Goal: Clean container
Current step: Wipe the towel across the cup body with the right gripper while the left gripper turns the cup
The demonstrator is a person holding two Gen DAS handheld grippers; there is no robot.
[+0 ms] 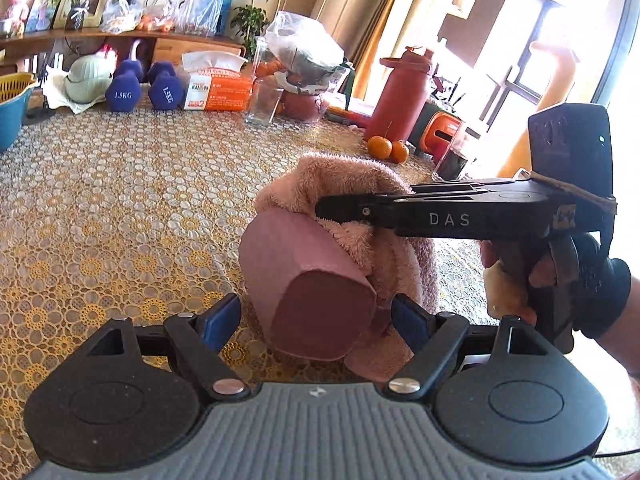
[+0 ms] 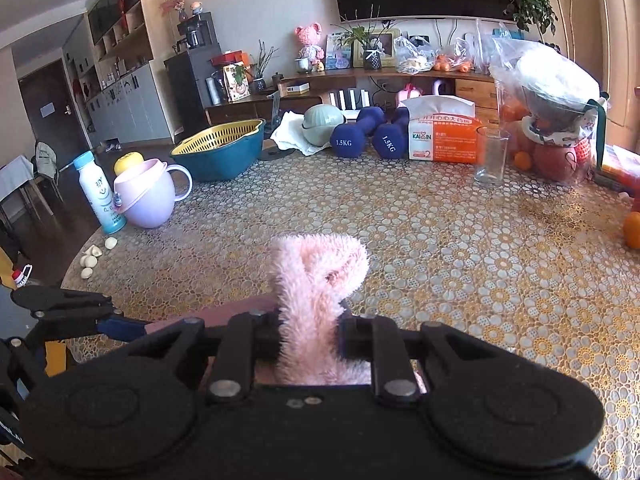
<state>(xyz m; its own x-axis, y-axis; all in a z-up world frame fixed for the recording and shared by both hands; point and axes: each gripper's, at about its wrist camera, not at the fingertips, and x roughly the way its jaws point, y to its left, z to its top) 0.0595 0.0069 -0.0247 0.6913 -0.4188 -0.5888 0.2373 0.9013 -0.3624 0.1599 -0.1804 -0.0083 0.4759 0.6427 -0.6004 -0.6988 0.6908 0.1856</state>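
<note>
A pink container [image 1: 316,300] lies tilted with its base toward the left wrist camera. My left gripper [image 1: 316,316] is shut on it, its blue pads [image 1: 222,320] on either side of the base. A fluffy pink towel [image 1: 344,184] covers the container's mouth and hangs down its right side. My right gripper [image 1: 324,210], held by a person's hand [image 1: 508,288], reaches in from the right, shut on the towel. In the right wrist view the towel [image 2: 316,280] stands up between the right gripper's [image 2: 310,328] fingers, and a strip of the container's rim [image 2: 224,312] shows just behind them.
The table [image 1: 120,200] has a gold lace-pattern cover. Along the back stand blue dumbbells [image 1: 124,92], a tissue box [image 1: 218,88], a glass [image 1: 264,100], a red bottle [image 1: 400,96] and oranges [image 1: 386,148]. At the left are a teal basin [image 2: 220,160], a lilac cup [image 2: 148,200] and a white bottle [image 2: 98,196].
</note>
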